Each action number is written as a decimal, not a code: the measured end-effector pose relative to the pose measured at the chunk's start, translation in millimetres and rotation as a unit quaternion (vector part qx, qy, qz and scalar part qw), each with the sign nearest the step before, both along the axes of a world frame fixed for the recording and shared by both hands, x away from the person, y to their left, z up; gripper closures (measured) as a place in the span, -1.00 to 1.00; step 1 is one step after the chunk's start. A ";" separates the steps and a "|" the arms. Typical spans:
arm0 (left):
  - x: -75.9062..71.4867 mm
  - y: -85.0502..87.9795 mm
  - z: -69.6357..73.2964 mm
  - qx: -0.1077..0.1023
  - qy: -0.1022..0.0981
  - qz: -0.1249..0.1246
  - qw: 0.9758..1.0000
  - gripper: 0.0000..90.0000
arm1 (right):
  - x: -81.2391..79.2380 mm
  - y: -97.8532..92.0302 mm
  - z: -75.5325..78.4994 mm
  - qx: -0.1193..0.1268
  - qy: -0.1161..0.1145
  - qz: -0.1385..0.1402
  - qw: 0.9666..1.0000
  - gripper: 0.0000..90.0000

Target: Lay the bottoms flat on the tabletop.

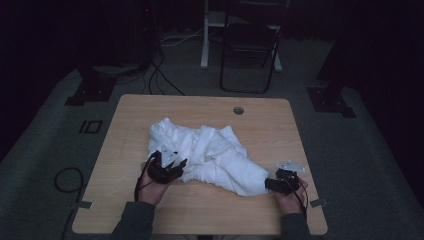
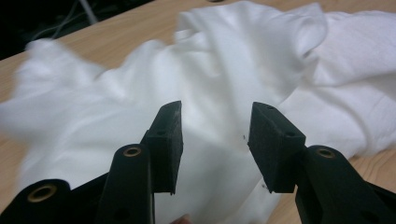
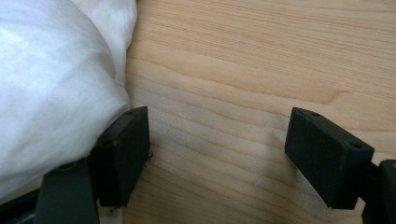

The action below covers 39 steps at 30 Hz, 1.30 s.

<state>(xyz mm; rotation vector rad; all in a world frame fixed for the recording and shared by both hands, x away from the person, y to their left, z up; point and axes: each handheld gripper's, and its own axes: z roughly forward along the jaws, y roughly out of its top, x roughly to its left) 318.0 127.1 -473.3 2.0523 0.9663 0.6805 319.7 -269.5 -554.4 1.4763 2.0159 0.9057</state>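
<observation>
Both sets of jaws stand open, the left gripper (image 1: 181, 164) over the crumpled white cloth garment (image 1: 210, 152), the right gripper (image 1: 268, 184) beside it. If several layers are pinched, the garment may be dragged bunched across the light wooden worktop (image 1: 200, 210).

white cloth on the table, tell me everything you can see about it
The white cloth is soft, thick-looking fabric, crumpled into a loose heap with deep folds, not spread flat. It lies near the middle of the wooden table, stretching toward the front right corner. The left gripper is at its near left edge, jaws apart with cloth seen between them, not pinched. The right gripper is open over bare wood, one jaw against the cloth's end.
</observation>
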 end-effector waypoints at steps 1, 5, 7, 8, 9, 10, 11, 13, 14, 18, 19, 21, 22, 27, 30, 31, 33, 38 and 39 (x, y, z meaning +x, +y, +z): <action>3.7 -4.2 -2.9 0.001 0.005 -0.001 1.000 0.22 | 0.0 0.0 0.0 0.000 0.000 0.000 1.000 -0.51; 17.2 -6.8 -20.1 0.026 0.032 0.011 0.999 0.33 | 0.0 -0.1 0.0 0.000 0.000 0.000 1.000 -0.51; 20.7 0.0 -29.6 0.051 0.042 0.024 0.998 0.46 | 0.0 -0.1 0.0 0.001 0.000 0.000 1.000 -0.51; 21.8 5.2 -33.1 0.057 0.045 0.034 0.997 0.50 | 0.0 0.0 0.0 0.001 0.000 0.000 1.000 -0.51; 22.2 10.0 -35.0 0.057 0.047 0.041 0.996 0.55 | 0.0 0.1 0.0 0.001 0.000 0.000 1.000 -0.51; 22.3 18.8 -37.2 0.061 0.049 0.056 0.995 0.58 | 0.0 0.0 0.0 0.001 0.000 0.000 1.000 -0.51; 22.0 26.2 -38.6 0.062 0.050 0.069 0.994 0.61 | 0.0 0.0 0.0 0.001 0.000 0.000 1.000 -0.51; 20.4 42.8 -40.1 0.061 0.052 0.093 0.992 0.62 | 0.0 0.0 0.0 0.001 0.000 0.000 1.000 -0.51; 18.9 51.8 -40.0 0.058 0.051 0.104 0.992 0.62 | 0.0 0.0 0.0 0.001 0.000 0.000 1.000 -0.51; 12.1 85.6 -37.2 0.038 0.049 0.155 0.986 0.62 | 0.0 -0.1 0.0 0.000 0.000 0.000 1.000 -0.51; 10.7 92.3 -36.3 0.035 0.049 0.164 0.985 0.60 | 0.0 0.0 0.0 0.000 0.000 0.000 1.000 -0.51; 7.0 107.4 -34.1 0.022 0.047 0.186 0.981 0.58 | 0.0 -0.1 0.0 0.000 0.000 0.000 1.000 -0.51; 5.0 113.2 -32.7 0.018 0.045 0.197 0.979 0.57 | 0.0 -0.1 0.0 0.000 0.000 0.000 1.000 -0.51; -2.7 126.2 -23.5 -0.007 0.033 0.204 0.978 0.43 | 0.0 0.0 0.0 0.000 0.000 0.000 1.000 -0.51; -4.0 118.5 -18.3 -0.009 0.022 0.182 0.983 0.34 | 0.0 0.0 0.0 0.000 0.000 0.000 1.000 -0.51; -3.5 114.6 -16.5 -0.009 0.021 0.176 0.984 0.30 | 0.0 0.0 0.0 0.000 0.000 0.000 1.000 -0.51; -1.4 104.9 -13.4 -0.013 0.017 0.163 0.986 0.25 | 0.0 0.0 0.0 0.000 0.000 0.000 1.000 -0.51; 9.2 76.6 -7.9 -0.011 0.015 0.126 0.992 0.18 | -0.3 0.2 0.0 0.000 0.000 0.000 1.000 -0.51; 11.5 70.2 -7.2 -0.014 0.015 0.120 0.993 0.17 | -0.4 0.4 0.0 0.000 0.000 0.000 1.000 -0.51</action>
